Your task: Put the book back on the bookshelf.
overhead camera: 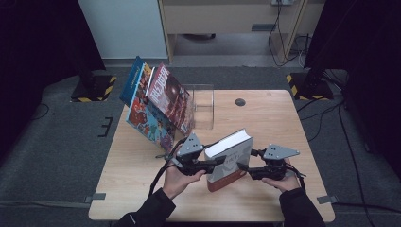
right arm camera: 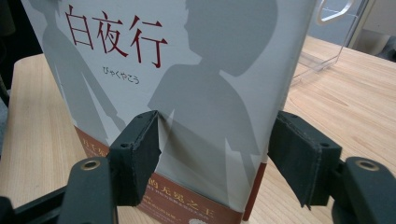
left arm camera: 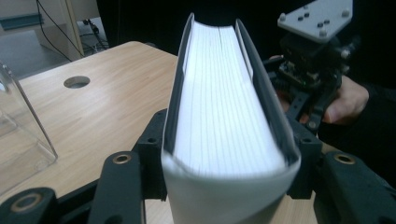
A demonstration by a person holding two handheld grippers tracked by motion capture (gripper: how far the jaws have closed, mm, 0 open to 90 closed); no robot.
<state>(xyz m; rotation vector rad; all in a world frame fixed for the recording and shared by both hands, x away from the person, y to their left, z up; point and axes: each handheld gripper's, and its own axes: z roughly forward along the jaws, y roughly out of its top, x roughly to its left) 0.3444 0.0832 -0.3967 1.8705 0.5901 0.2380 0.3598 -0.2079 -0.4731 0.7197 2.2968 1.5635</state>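
Up close, left gripper (left arm camera: 229,154) pinches the book (left arm camera: 224,121); right gripper (right arm camera: 215,158) stands spread.

Overhead plus two close book (overhead camera: 230,158) views

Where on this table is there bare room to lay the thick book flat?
The table is bare on its right half, from the round hole to the right edge, and along the near-left corner. Back left is crowded: leaning comic books beside the clear stand. The thick book stands centre-front.
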